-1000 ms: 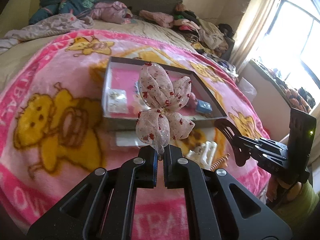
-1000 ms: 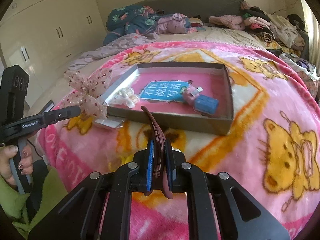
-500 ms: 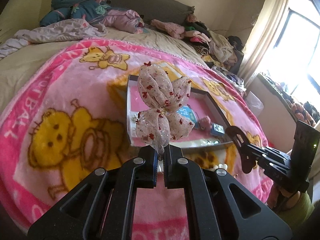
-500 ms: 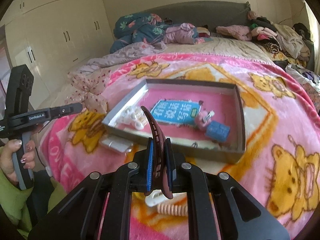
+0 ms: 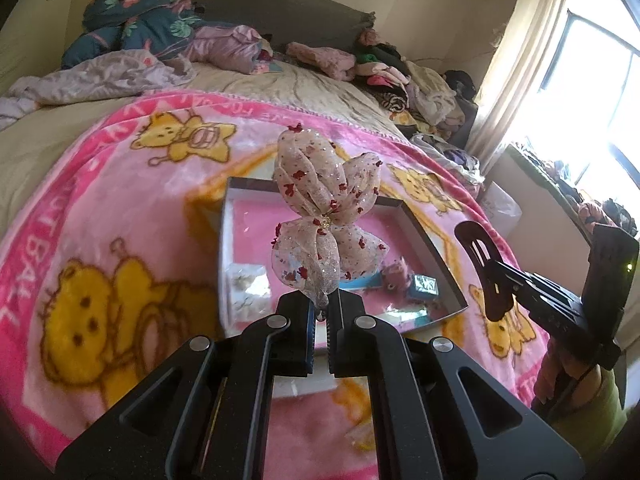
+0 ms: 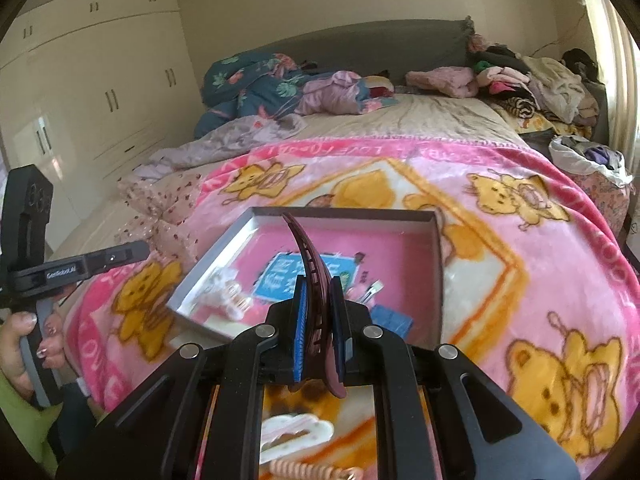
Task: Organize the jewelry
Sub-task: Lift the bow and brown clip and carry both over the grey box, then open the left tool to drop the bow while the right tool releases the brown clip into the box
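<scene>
Both grippers have lifted higher over the box [image 5: 436, 240]. Left gripper [image 5: 319, 314] pinches a soft, see-through bow [image 5: 324, 216]; right gripper [image 6: 319, 332] pinches a curved, hard hair clip [image 6: 310, 256] above its open middle.

- Left gripper [image 5: 319, 316]: matte black plastic frame, two angled arms with triangular cut-outs, four round silver screw heads, blue ribbed pads on the inner finger faces.
- Right gripper [image 6: 320, 320]: same black frame, four silver screws, bright blue ribbed pads.
- Side view of left unit: slim black bar with small white lettering, upright black block at rear, grey handle.
- Side view of right unit: black rear block with a small green light.
- Person: lime-green sleeve [image 6: 18, 420], patterned painted nails.
</scene>
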`<state>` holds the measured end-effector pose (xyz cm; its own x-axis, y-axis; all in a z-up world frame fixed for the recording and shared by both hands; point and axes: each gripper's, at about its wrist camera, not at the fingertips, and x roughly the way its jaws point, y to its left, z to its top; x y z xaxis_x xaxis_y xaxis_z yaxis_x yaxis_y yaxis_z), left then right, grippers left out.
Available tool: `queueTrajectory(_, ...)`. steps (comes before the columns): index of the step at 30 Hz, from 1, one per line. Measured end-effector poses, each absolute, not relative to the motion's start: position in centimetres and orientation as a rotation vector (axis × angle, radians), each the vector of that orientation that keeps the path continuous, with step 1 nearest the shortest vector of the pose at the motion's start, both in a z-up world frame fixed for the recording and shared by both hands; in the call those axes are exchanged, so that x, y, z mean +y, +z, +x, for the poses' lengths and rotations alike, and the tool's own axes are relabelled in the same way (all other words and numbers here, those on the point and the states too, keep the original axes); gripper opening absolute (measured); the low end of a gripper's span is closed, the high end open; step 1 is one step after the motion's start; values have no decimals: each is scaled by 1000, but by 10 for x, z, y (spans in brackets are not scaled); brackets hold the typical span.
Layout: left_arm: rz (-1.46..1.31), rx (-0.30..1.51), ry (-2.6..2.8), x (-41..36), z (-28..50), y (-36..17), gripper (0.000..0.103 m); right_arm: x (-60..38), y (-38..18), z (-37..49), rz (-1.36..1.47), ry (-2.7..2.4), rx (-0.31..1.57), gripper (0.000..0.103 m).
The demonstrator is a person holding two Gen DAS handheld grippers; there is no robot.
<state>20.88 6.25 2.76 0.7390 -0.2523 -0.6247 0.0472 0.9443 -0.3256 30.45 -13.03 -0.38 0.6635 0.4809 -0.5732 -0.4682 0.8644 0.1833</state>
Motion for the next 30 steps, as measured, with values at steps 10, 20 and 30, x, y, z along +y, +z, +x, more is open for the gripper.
queueTrajectory(10,-249,752,-225,22,242,21,0,-144,-6,336,35,472,650,11)
queueTrajectory(20,-214,835,-278,-9,263,-10,0,-154,-20,365,48,429,681,11)
queueTrajectory(30,-169,895,-305,-29,267,-40,0,-156,-46,387,92,426,760,11)
